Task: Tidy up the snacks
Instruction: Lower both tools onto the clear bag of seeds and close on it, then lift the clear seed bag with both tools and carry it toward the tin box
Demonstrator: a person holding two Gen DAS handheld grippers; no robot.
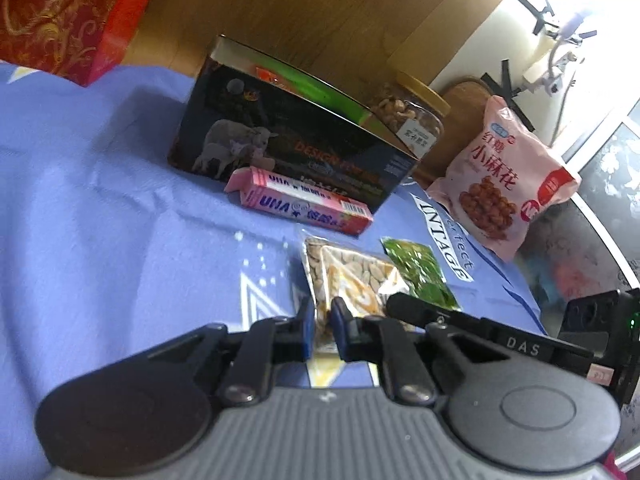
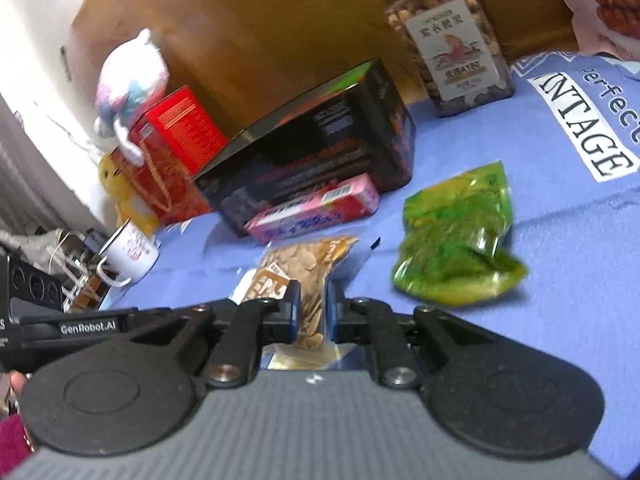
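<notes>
A clear seed packet lies on the blue cloth in front of a pink carton. My left gripper is shut on the packet's near end, the blue pads pinching its edge. In the right wrist view my right gripper is also shut on the seed packet, with seeds bulging between the pads. A green snack packet lies just right of it, untouched. The right gripper's black body shows beside the green packet.
A black box stands open behind the pink carton. A nut jar and a pink snack bag stand at the back right. A red box, a plush toy and a white mug sit at the left.
</notes>
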